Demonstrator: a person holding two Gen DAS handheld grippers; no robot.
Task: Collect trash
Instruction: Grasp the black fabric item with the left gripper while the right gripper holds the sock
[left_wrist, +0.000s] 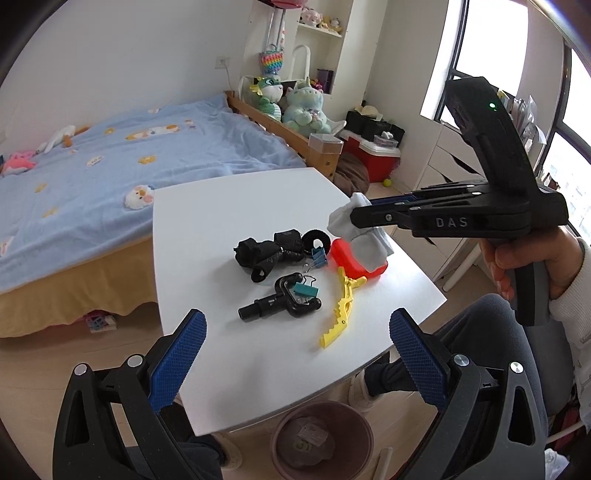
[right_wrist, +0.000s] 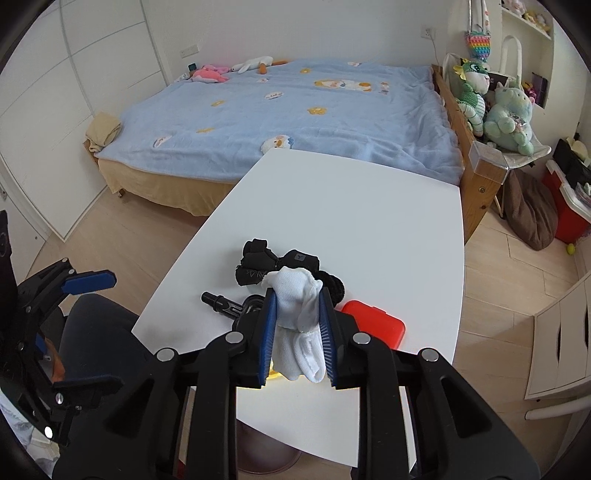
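White crumpled tissue (right_wrist: 297, 321) is clamped between the blue fingers (right_wrist: 266, 332) of the right gripper (right_wrist: 295, 332) and held above the white worktop (right_wrist: 351, 206), over a red box (left_wrist: 347, 258). The left gripper (left_wrist: 295, 354) is held with fingers spread wide and empty, a brown bin (left_wrist: 321, 439) on the floor at its 6 o'clock.

white walls; wood floor (right_wrist: 147, 236); blue-covered bed (right_wrist: 295, 110); bright window (left_wrist: 480, 37)

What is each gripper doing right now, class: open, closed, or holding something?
Left gripper: open, nothing between its jaws.
Right gripper: closed on a white sock, held above the table.
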